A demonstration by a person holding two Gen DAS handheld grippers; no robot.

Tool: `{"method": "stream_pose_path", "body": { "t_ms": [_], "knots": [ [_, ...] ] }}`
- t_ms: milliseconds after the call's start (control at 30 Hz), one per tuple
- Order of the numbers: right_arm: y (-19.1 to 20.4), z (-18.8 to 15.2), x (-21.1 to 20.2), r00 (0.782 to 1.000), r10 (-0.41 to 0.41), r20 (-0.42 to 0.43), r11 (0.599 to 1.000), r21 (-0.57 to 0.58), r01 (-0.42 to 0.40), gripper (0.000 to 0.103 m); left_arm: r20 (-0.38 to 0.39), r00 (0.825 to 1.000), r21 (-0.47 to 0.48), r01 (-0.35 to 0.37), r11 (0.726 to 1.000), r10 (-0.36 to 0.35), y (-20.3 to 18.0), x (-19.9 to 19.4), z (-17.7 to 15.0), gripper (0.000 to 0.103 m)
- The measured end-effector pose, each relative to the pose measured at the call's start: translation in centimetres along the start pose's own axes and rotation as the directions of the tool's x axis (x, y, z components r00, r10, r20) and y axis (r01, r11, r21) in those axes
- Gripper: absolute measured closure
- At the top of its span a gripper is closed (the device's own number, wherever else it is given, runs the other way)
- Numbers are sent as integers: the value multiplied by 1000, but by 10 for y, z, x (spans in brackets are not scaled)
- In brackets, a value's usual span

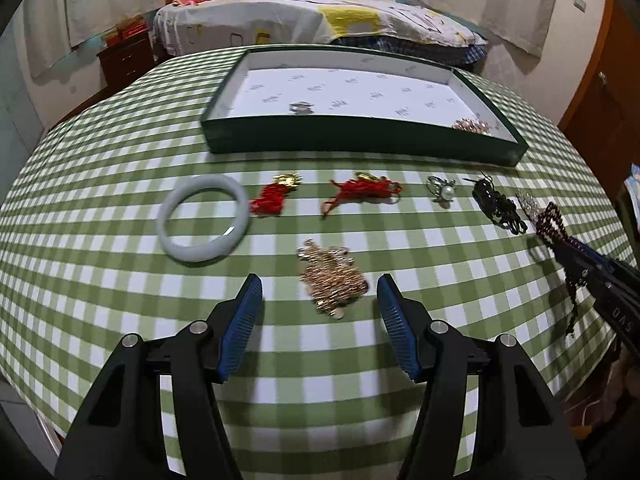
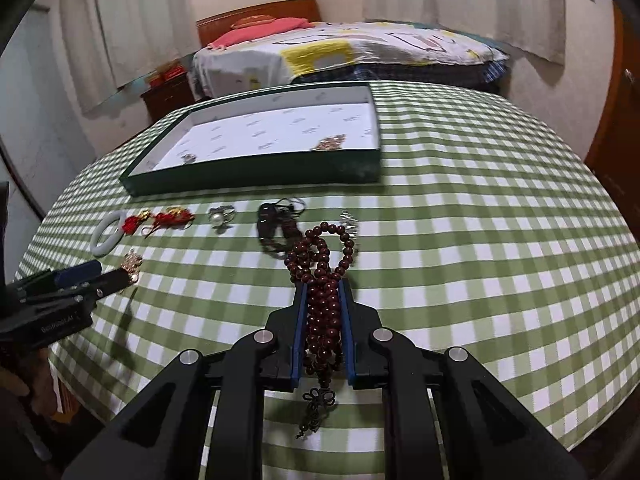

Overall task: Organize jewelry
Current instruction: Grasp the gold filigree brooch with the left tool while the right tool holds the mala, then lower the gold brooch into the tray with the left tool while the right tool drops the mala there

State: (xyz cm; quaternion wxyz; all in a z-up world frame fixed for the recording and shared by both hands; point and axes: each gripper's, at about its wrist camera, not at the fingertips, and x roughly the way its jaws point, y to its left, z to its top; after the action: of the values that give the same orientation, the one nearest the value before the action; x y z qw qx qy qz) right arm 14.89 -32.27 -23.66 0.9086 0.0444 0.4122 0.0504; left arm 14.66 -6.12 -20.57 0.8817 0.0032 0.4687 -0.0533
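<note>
My left gripper (image 1: 319, 285) is open just above the tablecloth, with a gold chain piece (image 1: 333, 276) lying between its fingertips. My right gripper (image 2: 323, 287) is shut on a dark red bead bracelet (image 2: 320, 268), whose tassel hangs below the fingers. The green tray (image 1: 360, 145) with a white floor stands at the back and holds a small silver piece (image 1: 301, 108) and a rose-gold piece (image 1: 472, 126). On the cloth lie a jade bangle (image 1: 202, 216), two red-cord charms (image 1: 272, 198) (image 1: 366, 190), a pearl ring (image 1: 442, 192), a black cord piece (image 1: 498, 208) and a crystal piece (image 2: 350, 222).
The round table (image 1: 120, 160) has a green-and-white checked cloth; its edge curves close on the near side. A bed (image 1: 320, 16), a wooden nightstand (image 1: 126, 56) and curtains stand behind it. A wooden door (image 2: 616, 140) is at the right.
</note>
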Motion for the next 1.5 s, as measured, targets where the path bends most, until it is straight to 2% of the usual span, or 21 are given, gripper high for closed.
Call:
{"method": "stream_pose_path", "body": {
  "t_ms": [167,433,500,933,1500],
  "knots": [
    [-7,0,2,1000,9,-2,1000,27,-9,87,-10,1000,36,-19,999,20,-8,12,3,52],
    [-10,-1,7,1000,15,-14,999,44,-14,87,16,1000,91,17,996,-18,-8,12,-1,81],
    [-11,-2,8,1000,18,-18,999,48,-17,87,19,1000,104,22,994,-24,-10,13,-1,84],
    [-6,-2,9,1000,20,-16,999,34,-20,87,20,998,71,62,996,-64,-3,3,-4,88],
    [14,8,-19,998,44,49,999,-12,-43,87,131,988,52,73,996,-79,9,-43,9,89]
  ]
}}
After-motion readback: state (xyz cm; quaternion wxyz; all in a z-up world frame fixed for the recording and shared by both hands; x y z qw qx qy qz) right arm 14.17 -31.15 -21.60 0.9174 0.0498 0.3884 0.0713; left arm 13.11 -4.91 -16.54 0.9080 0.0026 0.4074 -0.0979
